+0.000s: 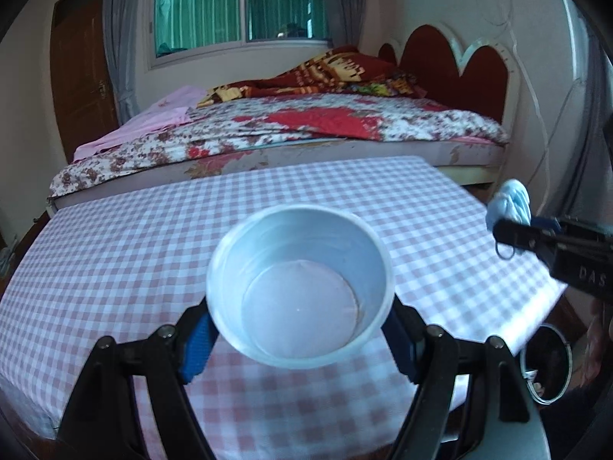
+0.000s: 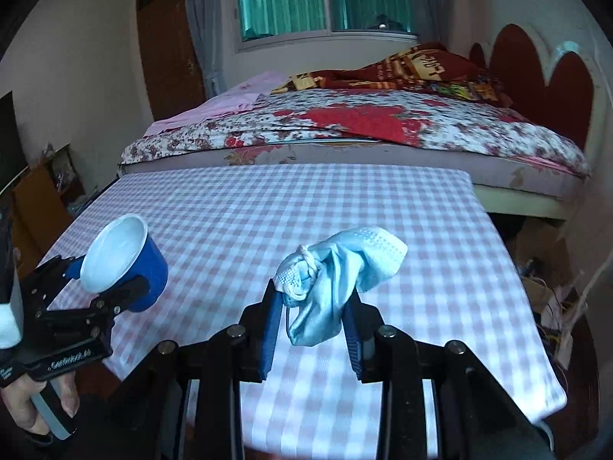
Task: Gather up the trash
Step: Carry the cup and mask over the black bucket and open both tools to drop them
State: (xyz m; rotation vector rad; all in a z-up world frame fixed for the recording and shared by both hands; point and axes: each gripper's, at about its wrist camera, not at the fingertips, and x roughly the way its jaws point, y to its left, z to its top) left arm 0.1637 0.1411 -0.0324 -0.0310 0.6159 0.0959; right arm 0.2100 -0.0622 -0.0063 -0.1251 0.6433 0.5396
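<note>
**Both hands loaded, bin sat low off the table's near-right corner**

Left hand-held gripper (image 1: pixel 300 339) pinched a cup (image 1: pixel 300 285), blue outside and white inside, mouth tipped up toward the camera; pads pressed on its two sides. Cup looked empty. It was held above the checked table (image 1: pixel 115 253), not touching it.

Right hand-held gripper (image 2: pixel 312 322) was clamped on a crumpled light-blue face mask (image 2: pixel 337 276), ear loop knotted at the left end. The mask's long axis ran roughly left to right across the jaws, the right end sticking out past the right pad and a fold drooping below. Also clear of the table.

Key relation: a round dark-lined trash bin (image 1: pixel 546 364) showed only in the left wrist view, below table level, just past the table's near-right corner. So it lay to the right of and below both grippers. The right gripper, seen at the right rim of the left view with the mask, was the nearer one; the left would have to cross over the table's right edge to reach it.

Open room: table top looked bare, nothing to snag on. A bed (image 2: pixel 364 130) ran along the far side, close to the table's far edge. Clutter and cables sat on the floor (image 2: pixel 551 299) right of the table, near the bin's side. How open the bin's mouth was could not be told; only part of its rim showed.
</note>
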